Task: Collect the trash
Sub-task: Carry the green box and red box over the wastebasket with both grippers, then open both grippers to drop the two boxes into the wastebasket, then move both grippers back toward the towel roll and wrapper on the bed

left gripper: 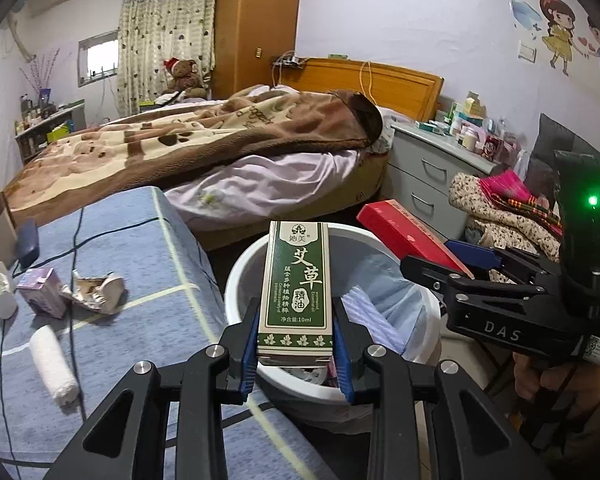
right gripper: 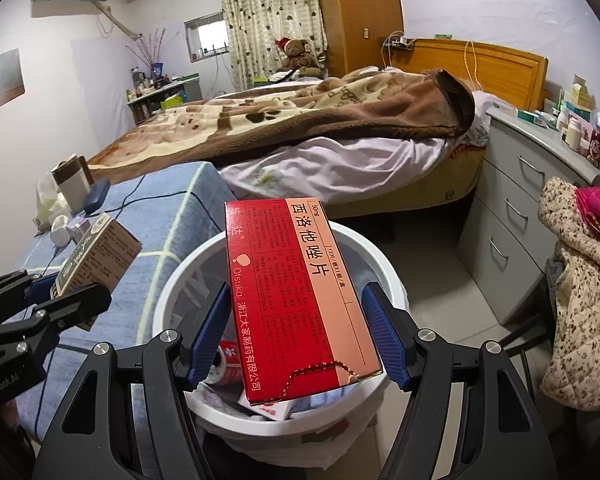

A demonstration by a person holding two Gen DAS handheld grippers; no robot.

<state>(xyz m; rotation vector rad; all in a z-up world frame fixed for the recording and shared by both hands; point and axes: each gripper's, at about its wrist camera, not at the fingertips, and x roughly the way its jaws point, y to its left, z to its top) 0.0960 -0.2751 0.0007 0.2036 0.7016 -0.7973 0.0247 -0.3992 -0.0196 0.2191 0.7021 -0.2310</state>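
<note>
A green and white carton (left gripper: 296, 276) stands upright between the blue pads of my left gripper (left gripper: 296, 320), which is shut on it above the near rim of a white trash bin (left gripper: 236, 280). My right gripper (right gripper: 296, 308) is shut on a red medicine box (right gripper: 296, 292), tilted over the bin's (right gripper: 168, 292) opening. In the left wrist view the right gripper (left gripper: 456, 260) holds the red box (left gripper: 404, 236) at the bin's right. In the right wrist view the left gripper (right gripper: 60, 292) holds the green carton (right gripper: 96, 260) at the left. The bin holds packaging and a pale blue cloth.
On the blue checked table cover (left gripper: 148, 248) lie a purple carton (left gripper: 40, 292), crumpled foil wrapping (left gripper: 96, 288), a white roll (left gripper: 54, 364), a small bottle (left gripper: 0, 292) and cables. A bed (left gripper: 204, 140), grey drawers (left gripper: 424, 184) and a heap of clothes (left gripper: 508, 216) surround the bin.
</note>
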